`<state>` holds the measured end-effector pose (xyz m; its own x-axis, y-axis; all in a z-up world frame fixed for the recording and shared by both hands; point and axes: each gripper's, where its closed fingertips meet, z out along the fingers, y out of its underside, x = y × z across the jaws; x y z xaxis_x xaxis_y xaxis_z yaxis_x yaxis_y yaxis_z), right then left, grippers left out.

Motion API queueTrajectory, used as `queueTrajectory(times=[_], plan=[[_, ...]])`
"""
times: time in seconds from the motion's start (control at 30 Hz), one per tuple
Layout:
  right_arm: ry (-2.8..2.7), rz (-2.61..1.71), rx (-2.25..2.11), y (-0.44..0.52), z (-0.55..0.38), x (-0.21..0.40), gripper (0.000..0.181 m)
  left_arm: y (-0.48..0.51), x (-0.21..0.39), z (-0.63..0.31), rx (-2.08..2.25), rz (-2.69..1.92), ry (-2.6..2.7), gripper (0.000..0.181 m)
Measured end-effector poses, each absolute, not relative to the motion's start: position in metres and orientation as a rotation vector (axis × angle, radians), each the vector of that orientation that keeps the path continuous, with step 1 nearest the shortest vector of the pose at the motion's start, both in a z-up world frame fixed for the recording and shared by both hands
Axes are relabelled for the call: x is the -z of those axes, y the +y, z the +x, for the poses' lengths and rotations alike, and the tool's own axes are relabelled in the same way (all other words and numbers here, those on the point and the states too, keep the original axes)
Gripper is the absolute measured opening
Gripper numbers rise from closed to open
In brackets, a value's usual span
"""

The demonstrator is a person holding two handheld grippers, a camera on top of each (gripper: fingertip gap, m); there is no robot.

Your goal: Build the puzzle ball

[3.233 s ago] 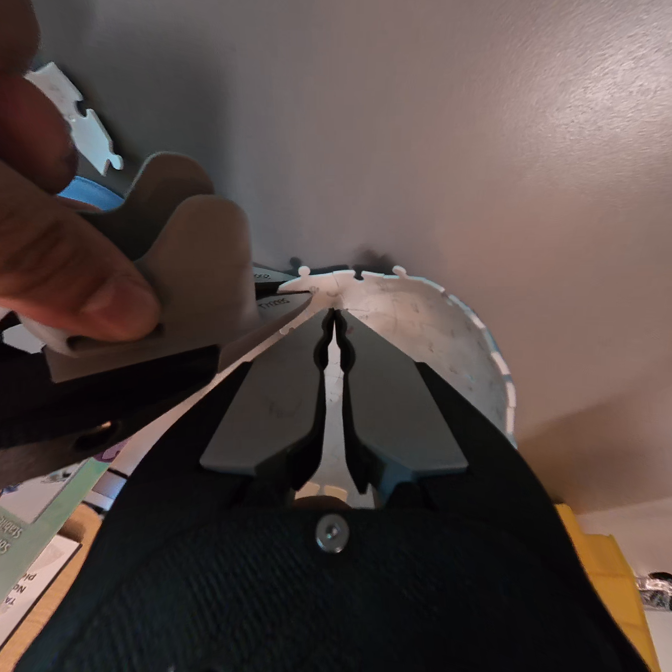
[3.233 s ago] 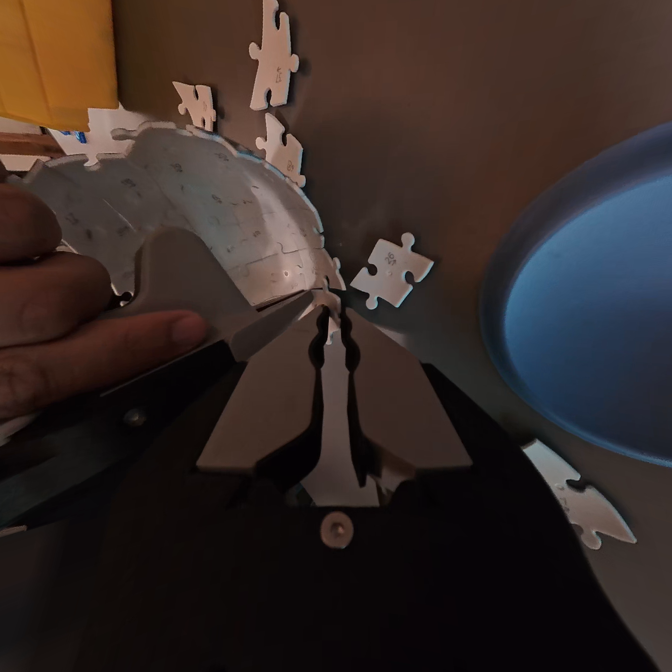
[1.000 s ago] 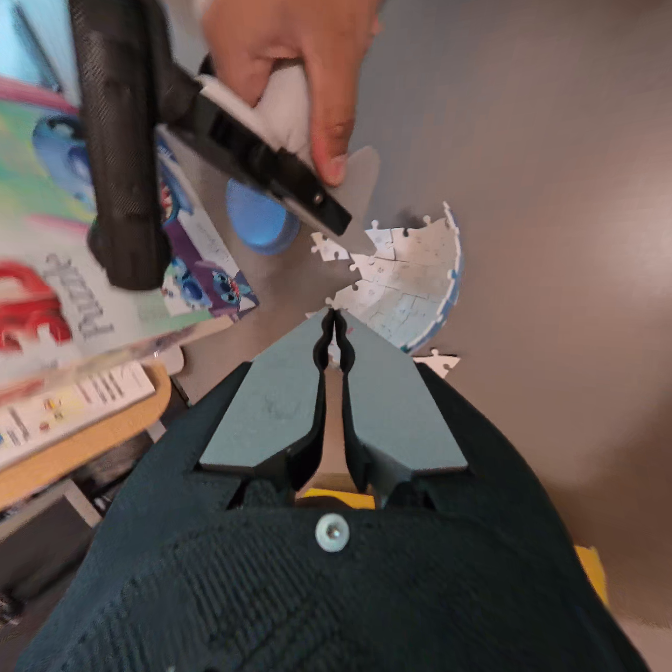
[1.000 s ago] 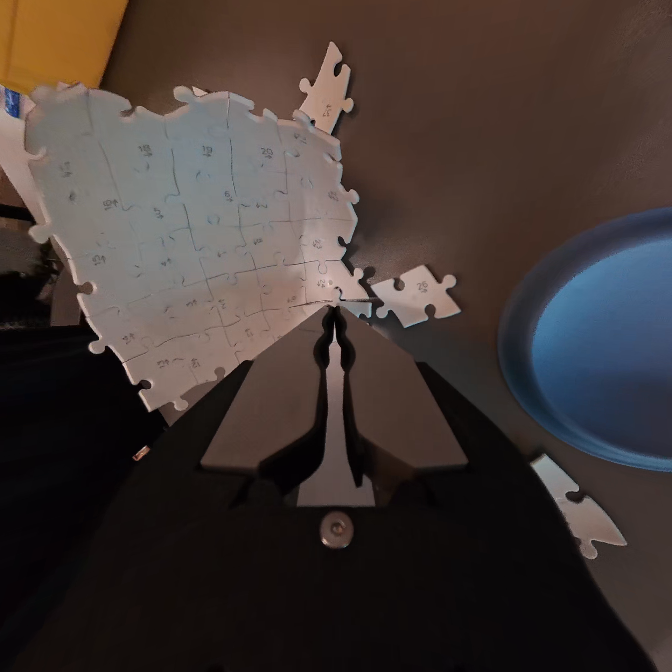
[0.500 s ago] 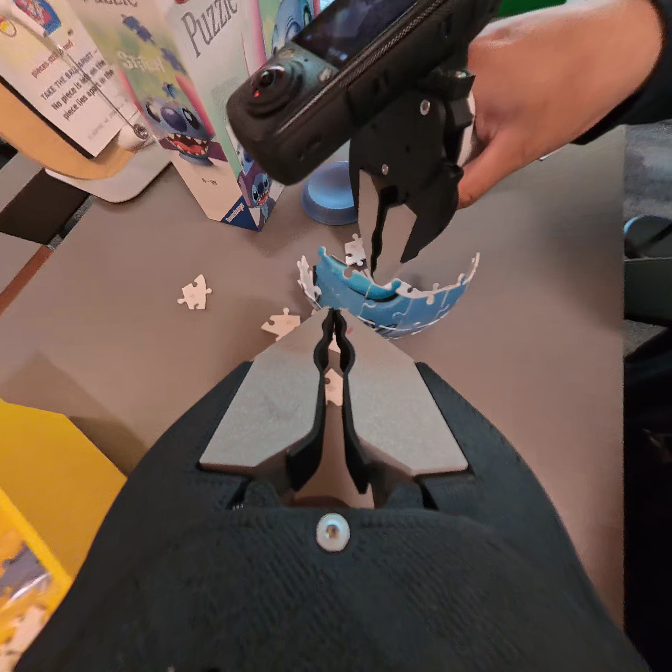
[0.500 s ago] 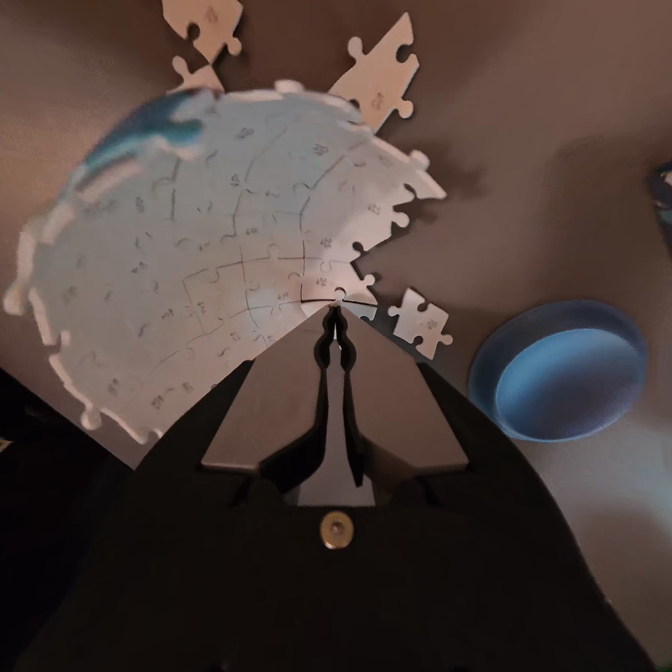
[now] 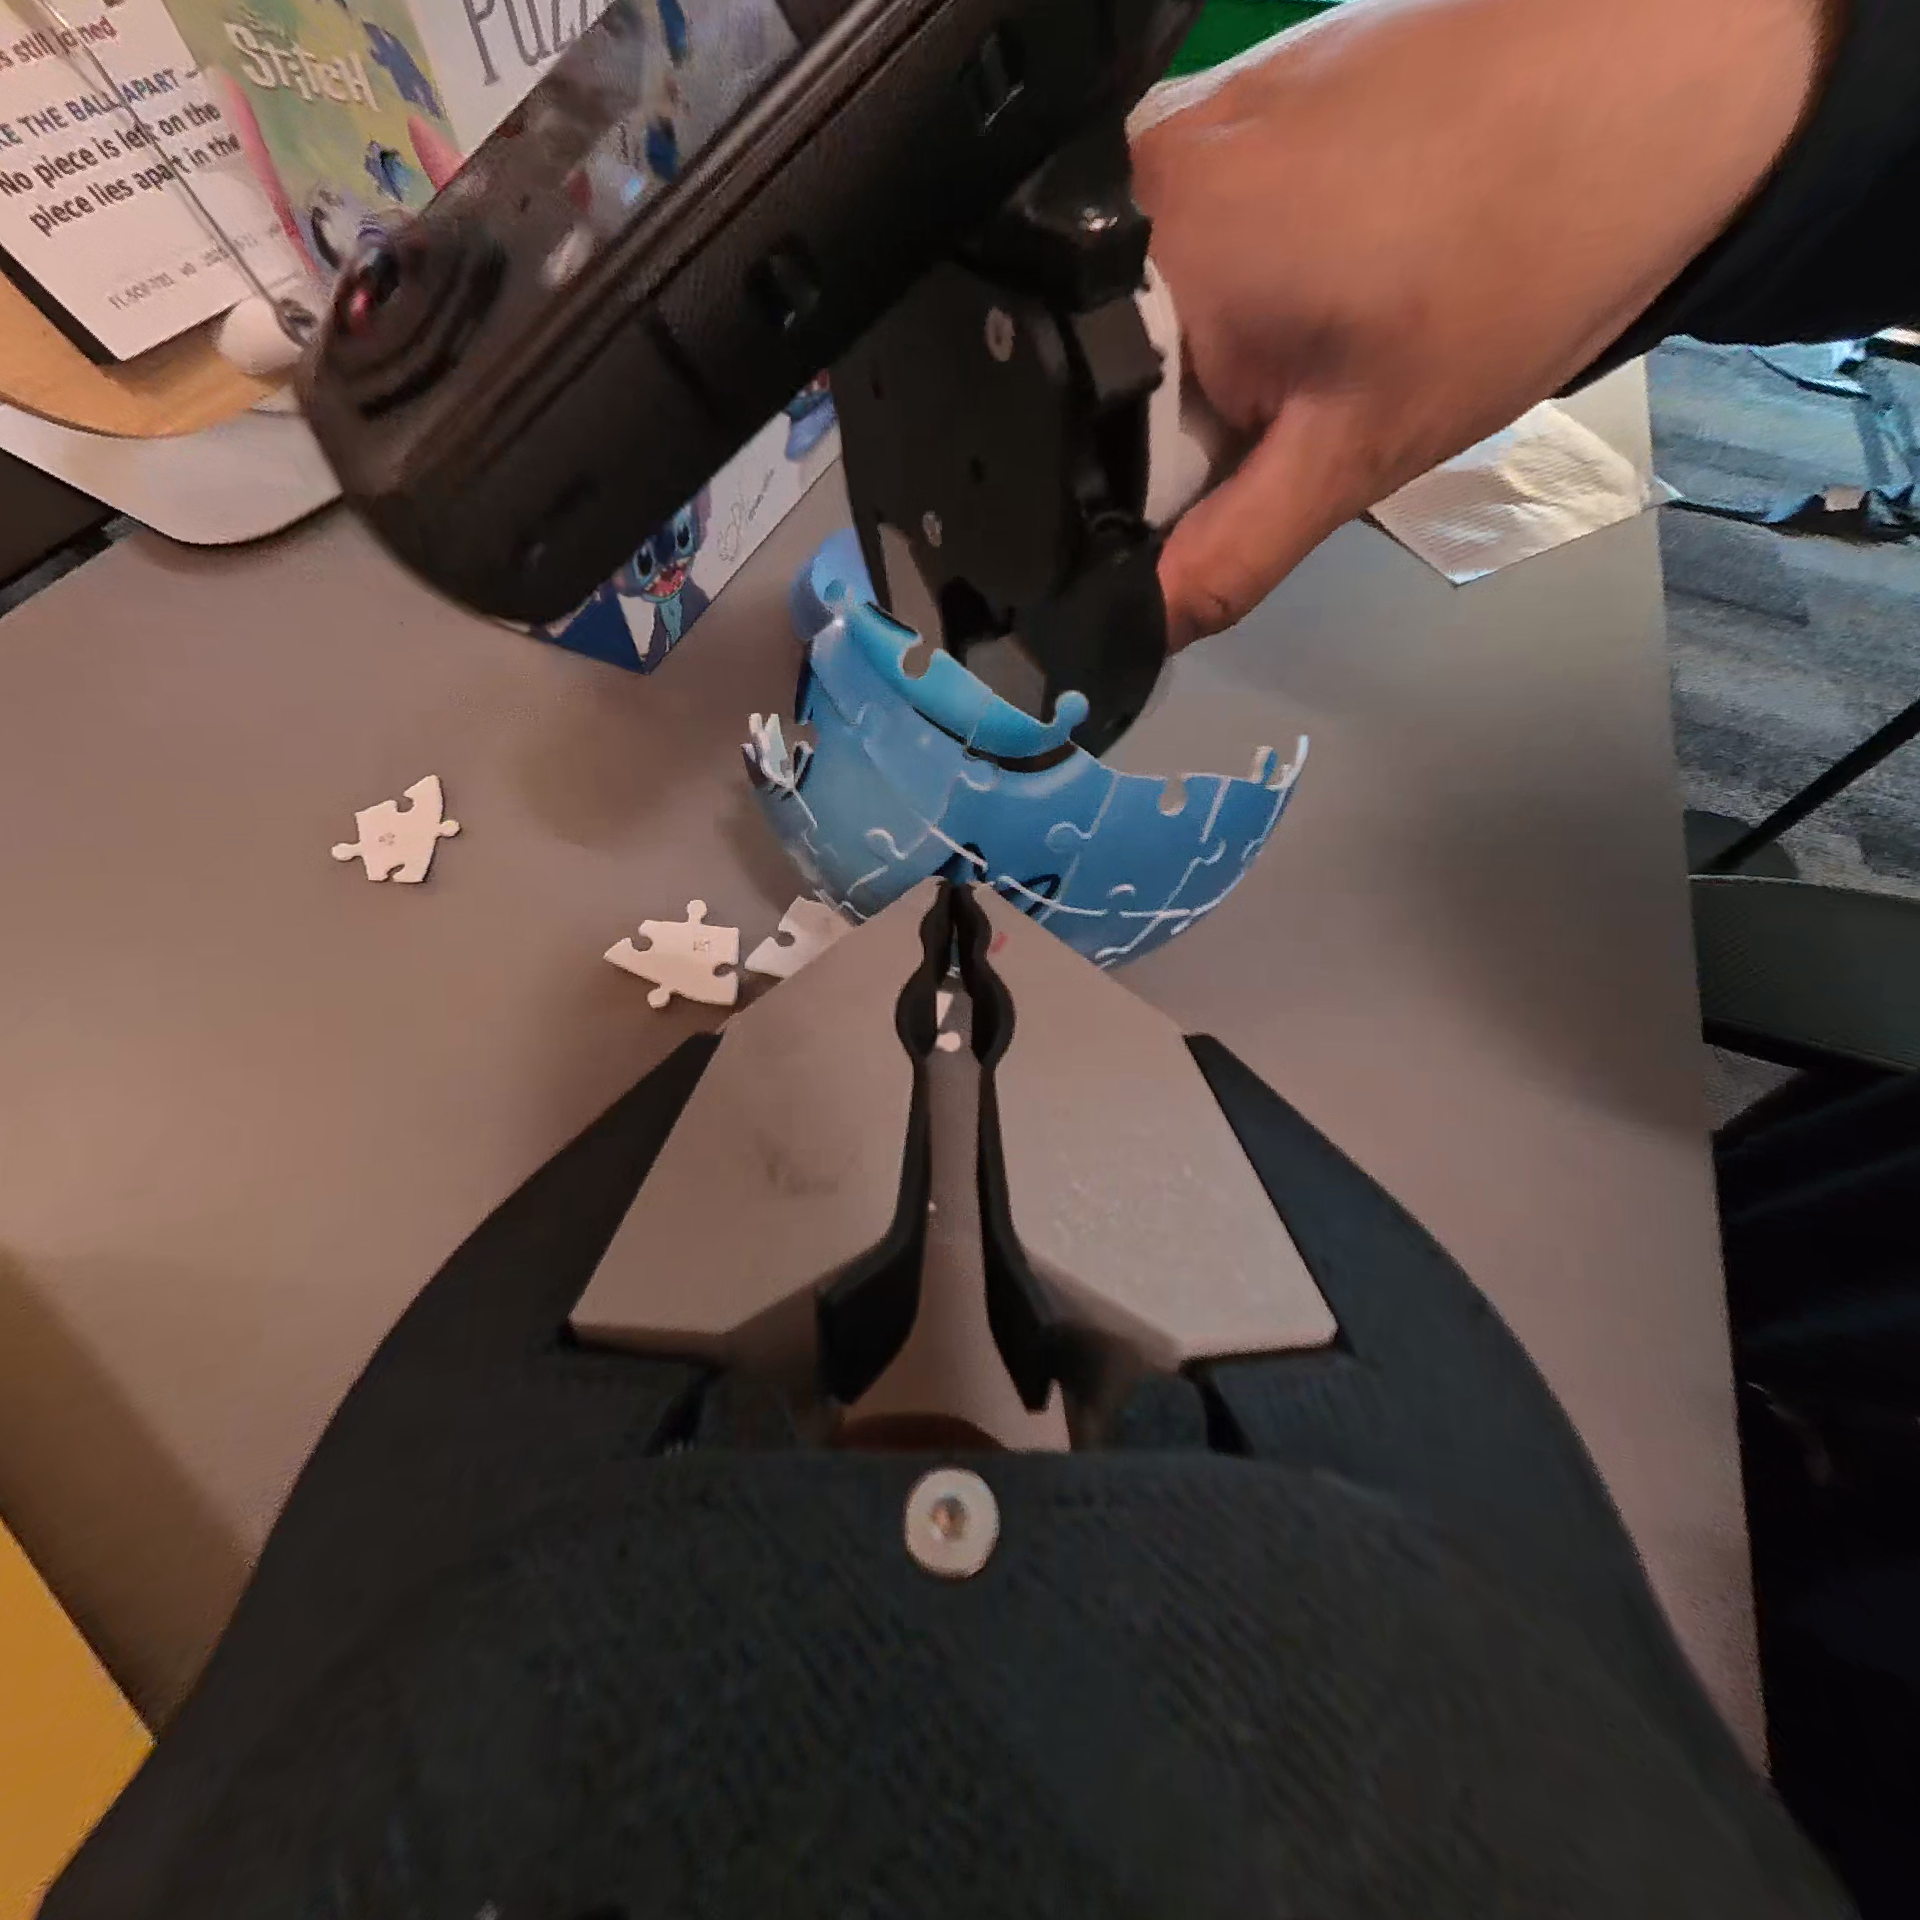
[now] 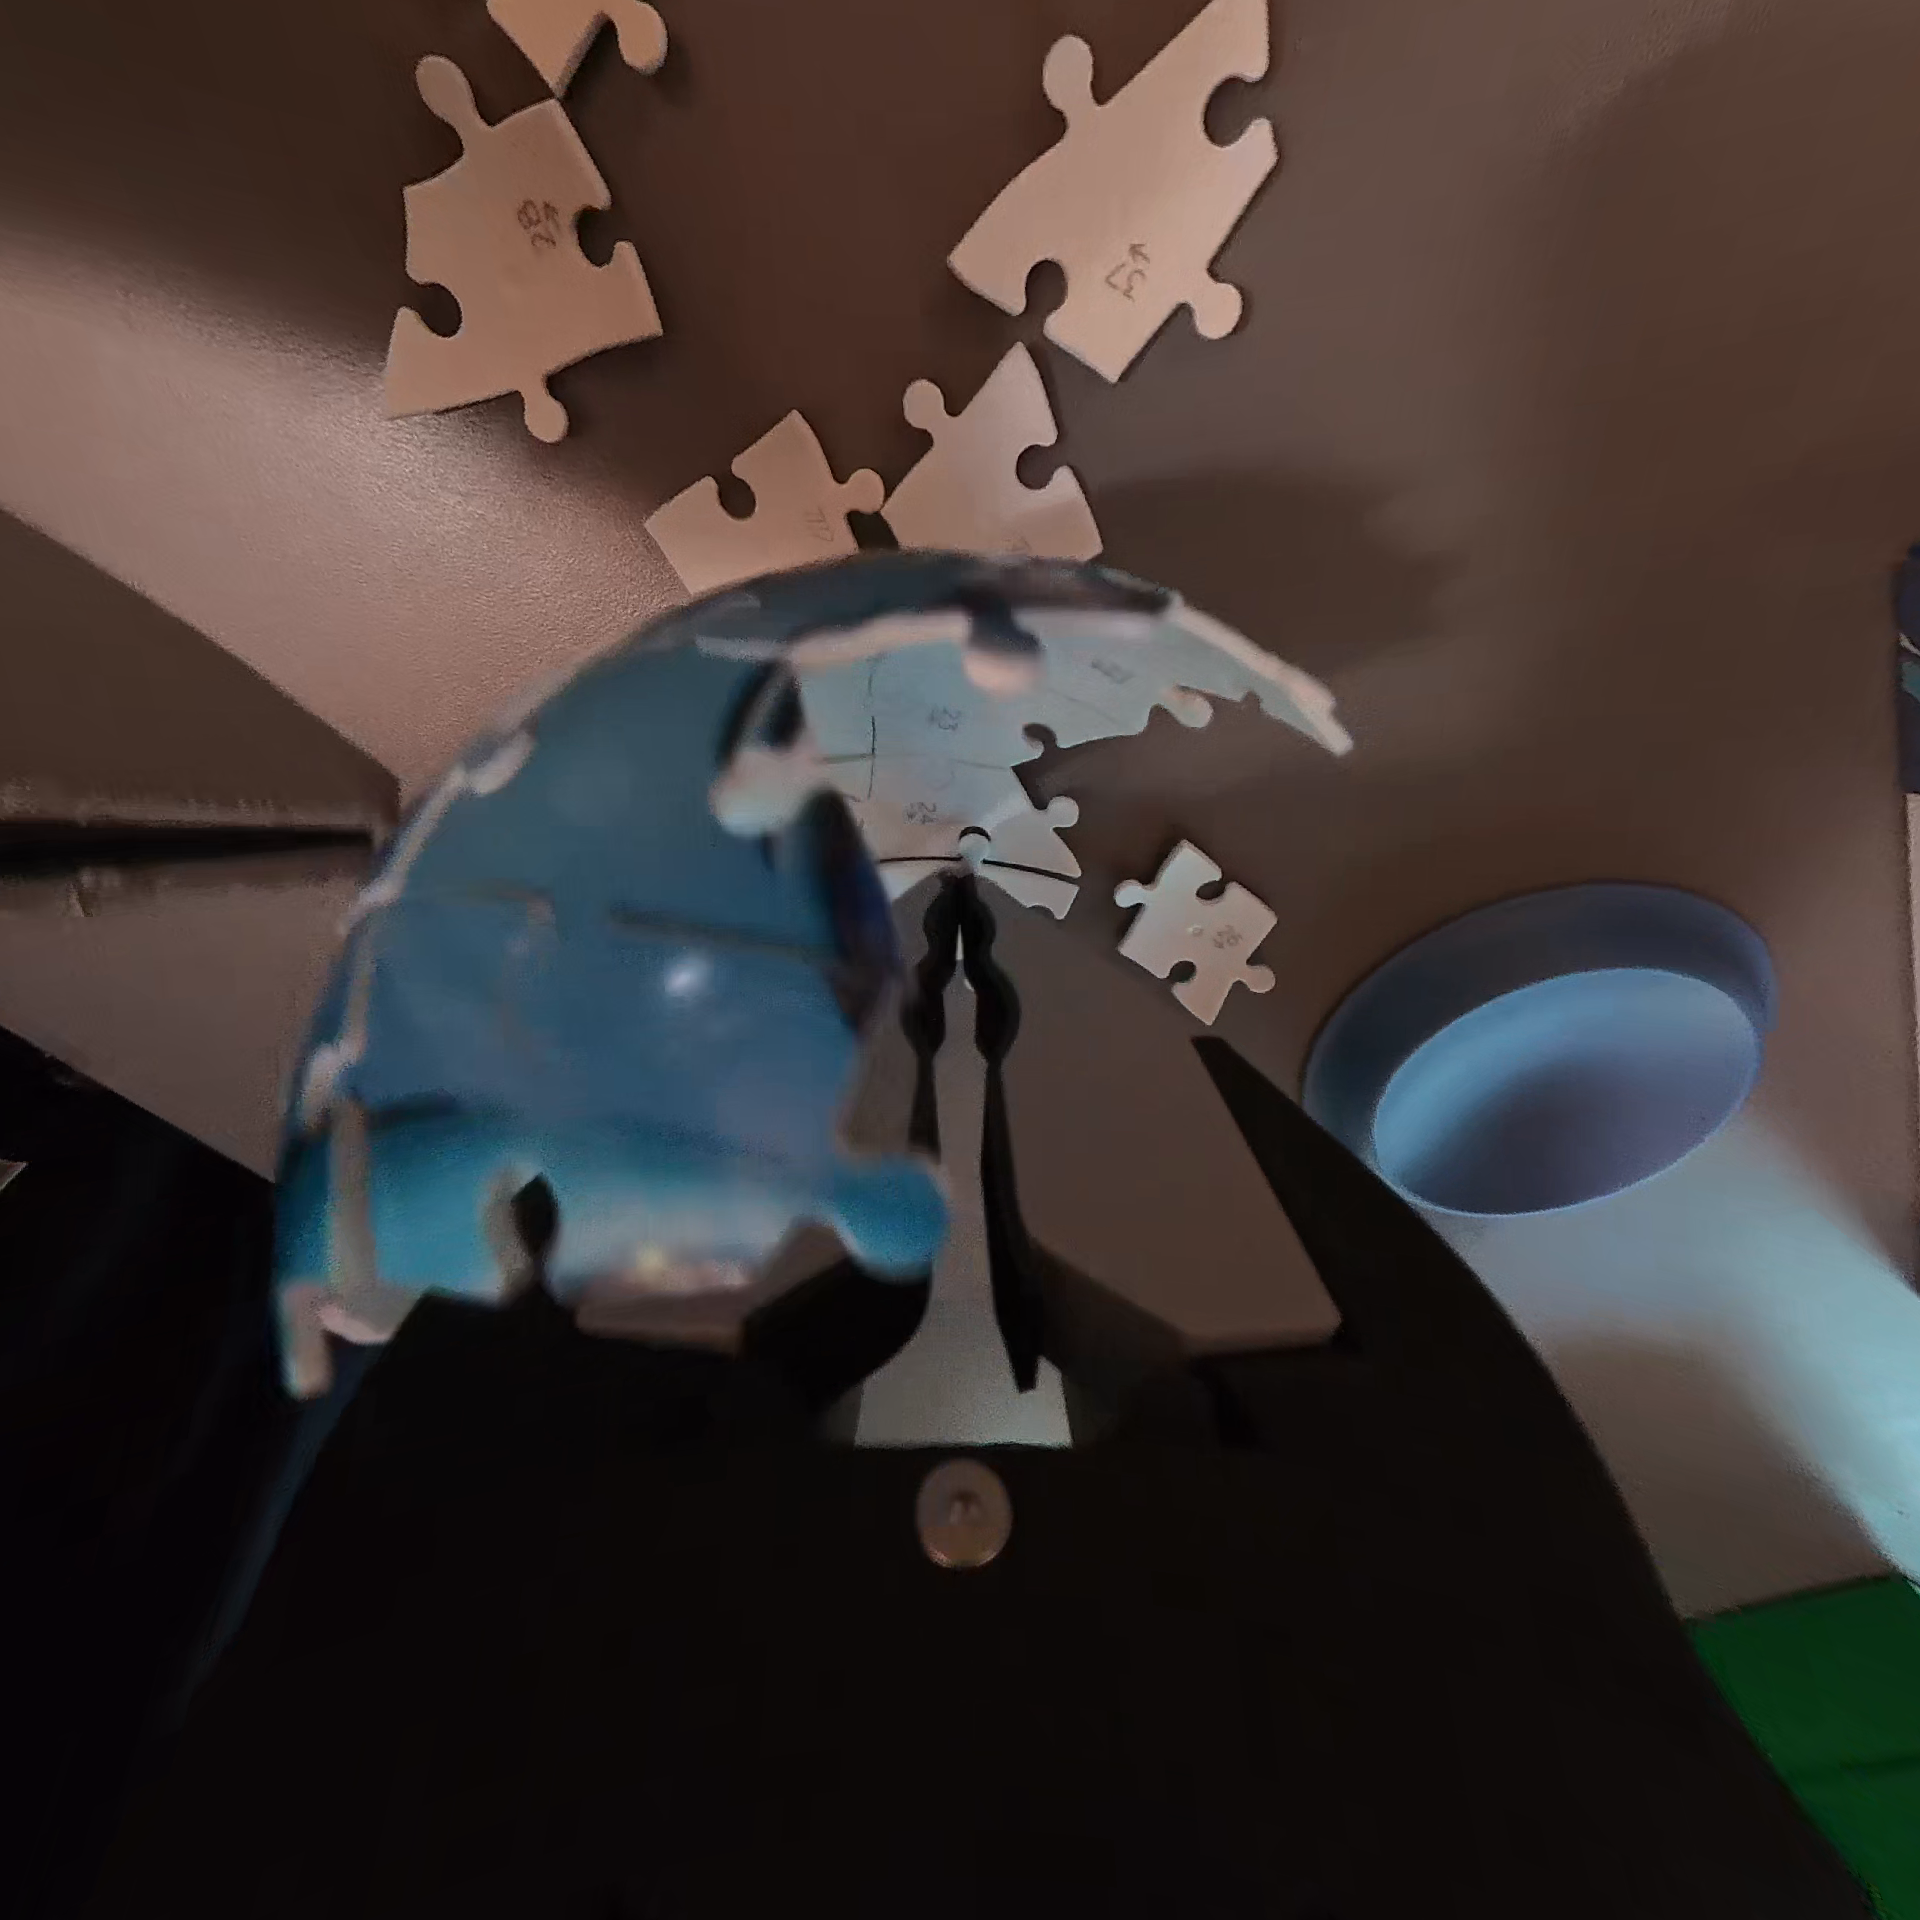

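Both grippers' fingers press together: left gripper (image 7: pixel 953 902) and right gripper (image 8: pixel 961 871) clamp the blue half-built plastic puzzle ball (image 7: pixel 1049 842) mid-frame.

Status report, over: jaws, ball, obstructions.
Left gripper shut, empty. Right gripper shut on partial puzzle ball, lifted. Loose pieces scattered underneath on table.

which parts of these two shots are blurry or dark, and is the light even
Left wrist view: bright and fairly even; the right gripper and the hand holding it are motion-smeared, while the left gripper and loose pieces stay crisp. Right wrist view: dim, with the puzzle ball shell close and out of focus, and a pale glare band across the table.
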<state>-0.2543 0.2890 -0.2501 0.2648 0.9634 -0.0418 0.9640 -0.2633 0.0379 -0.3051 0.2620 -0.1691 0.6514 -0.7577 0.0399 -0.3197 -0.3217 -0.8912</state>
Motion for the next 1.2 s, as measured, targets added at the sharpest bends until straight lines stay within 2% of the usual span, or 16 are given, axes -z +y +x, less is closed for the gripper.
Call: queueTrajectory(times=[0.03, 0.63, 1.2], plan=[[1.868, 2.477, 0.047, 0.289, -0.254, 0.250, 0.000, 0.262, 0.171, -0.307, 0.563, -1.911, 0.843, 0.000], [2.101, 2.514, 0.392, 0.295, -0.256, 0.249, 0.000, 0.260, 0.185, -0.294, 0.583, -1.888, 0.867, 0.003], [1.503, 2.474, 1.199, 0.293, -0.257, 0.246, 0.000, 0.261, 0.192, -0.291, 0.644, -1.902, 0.861, 0.004]])
